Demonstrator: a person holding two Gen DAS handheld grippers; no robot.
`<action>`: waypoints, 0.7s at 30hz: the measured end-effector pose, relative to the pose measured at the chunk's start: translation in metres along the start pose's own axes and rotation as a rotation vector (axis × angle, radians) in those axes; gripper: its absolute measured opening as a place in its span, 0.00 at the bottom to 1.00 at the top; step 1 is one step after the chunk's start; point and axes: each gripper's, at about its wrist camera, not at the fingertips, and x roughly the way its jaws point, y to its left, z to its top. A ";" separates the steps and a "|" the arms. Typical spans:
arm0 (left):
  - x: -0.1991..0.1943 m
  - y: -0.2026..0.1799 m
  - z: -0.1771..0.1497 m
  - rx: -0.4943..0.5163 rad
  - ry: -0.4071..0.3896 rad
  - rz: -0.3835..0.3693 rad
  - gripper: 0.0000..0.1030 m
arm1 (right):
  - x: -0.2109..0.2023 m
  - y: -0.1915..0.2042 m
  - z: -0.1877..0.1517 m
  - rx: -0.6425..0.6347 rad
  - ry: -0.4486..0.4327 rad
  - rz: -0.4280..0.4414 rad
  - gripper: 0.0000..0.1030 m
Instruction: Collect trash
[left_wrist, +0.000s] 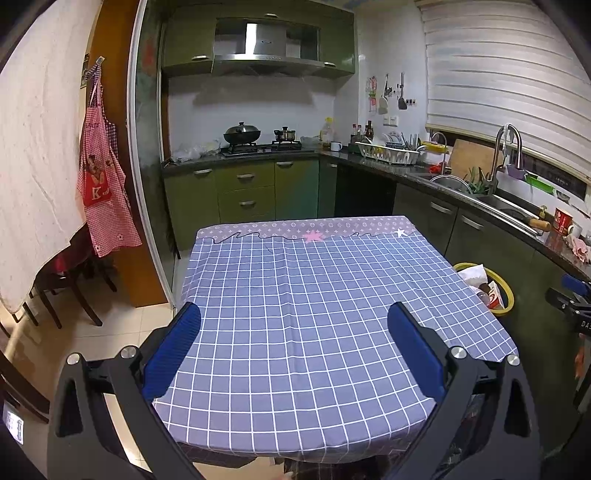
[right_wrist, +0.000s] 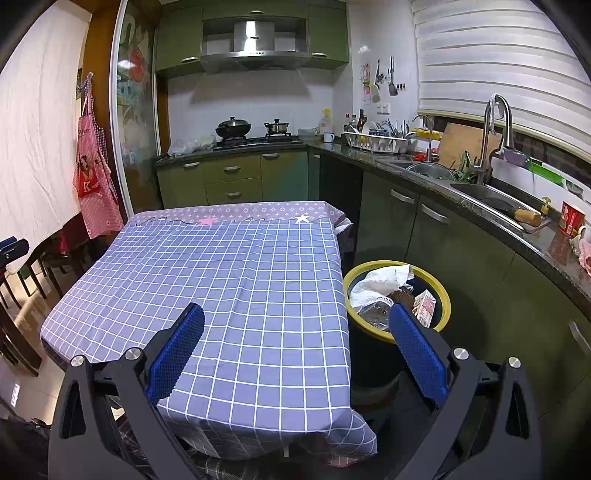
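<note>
A yellow-rimmed trash bin stands on the floor right of the table; it also shows in the left wrist view. Inside lie a crumpled white bag, a clear plastic bottle and a small carton. The table wears a purple checked cloth with nothing on it. My left gripper is open and empty above the table's near edge. My right gripper is open and empty over the table's right near corner, its right finger in front of the bin.
Green kitchen cabinets and a stove with pots stand behind the table. A counter with sink and dish rack runs along the right. A red apron hangs at left, above dark chairs.
</note>
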 end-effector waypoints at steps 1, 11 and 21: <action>0.000 0.000 0.000 0.001 0.001 0.000 0.94 | 0.000 -0.001 0.000 0.000 0.000 0.001 0.95; 0.001 -0.001 0.000 0.002 0.006 -0.002 0.94 | 0.001 0.000 -0.001 0.003 0.001 0.001 0.95; 0.002 -0.003 -0.001 0.008 0.010 -0.009 0.94 | 0.003 0.001 -0.005 0.009 0.006 -0.003 0.95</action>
